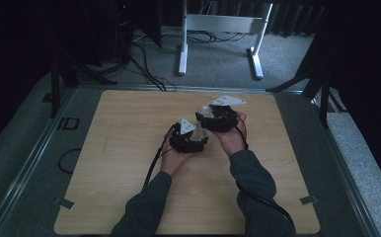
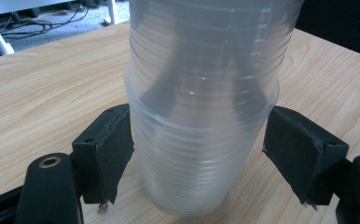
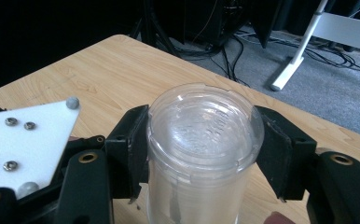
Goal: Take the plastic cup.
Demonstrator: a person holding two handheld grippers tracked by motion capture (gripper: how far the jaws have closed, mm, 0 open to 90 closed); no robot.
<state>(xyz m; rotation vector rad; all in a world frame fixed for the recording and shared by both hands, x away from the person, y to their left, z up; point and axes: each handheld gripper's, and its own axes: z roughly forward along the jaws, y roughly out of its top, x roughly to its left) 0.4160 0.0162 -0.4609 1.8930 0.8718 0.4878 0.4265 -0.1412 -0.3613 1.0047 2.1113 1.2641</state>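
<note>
A stack of clear plastic cups [image 2: 201,93] stands on the wooden table [image 1: 129,128], near its middle. My left gripper [image 2: 197,112] is shut on the lower part of the stack, one black pad on each side. My right gripper [image 3: 202,116] is shut on the top of the stack [image 3: 201,126], its pads [image 3: 134,144] pressing just under the round upper end. In the high view the left gripper [image 1: 196,134] sits near and left of the stack [image 1: 204,114], and the right gripper [image 1: 209,117] is beside it on the right. The left gripper's white plate [image 3: 24,140] shows in the right gripper view.
A person's sleeved forearms [image 1: 250,173] reach in from the near edge, with cables [image 1: 154,158] trailing back. A white table frame [image 1: 218,29] and floor cables stand beyond the far edge. Metal rails [image 1: 35,148] border the tabletop.
</note>
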